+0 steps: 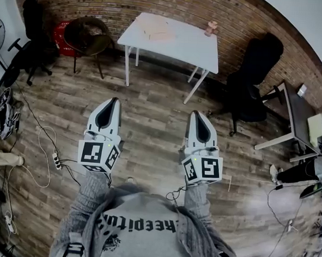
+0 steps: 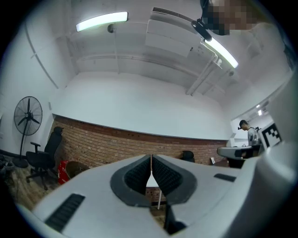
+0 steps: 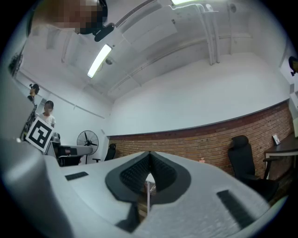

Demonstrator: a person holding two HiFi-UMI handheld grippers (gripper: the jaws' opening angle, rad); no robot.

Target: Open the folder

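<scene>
A pale pinkish folder (image 1: 155,28) lies flat on a white table (image 1: 179,45) far ahead by the brick wall. I hold both grippers side by side well short of it, over the wooden floor. My left gripper (image 1: 115,101) is shut with nothing in it; in the left gripper view (image 2: 151,160) its tips meet. My right gripper (image 1: 198,114) is shut and empty too, its tips touching in the right gripper view (image 3: 149,155). Both point towards the table.
A small pink object (image 1: 211,28) stands at the table's far right. A black office chair (image 1: 254,76) and a dark desk (image 1: 293,114) are at the right, a round brown chair (image 1: 90,37) and a red crate (image 1: 62,36) at the left. Cables (image 1: 45,151) trail on the floor.
</scene>
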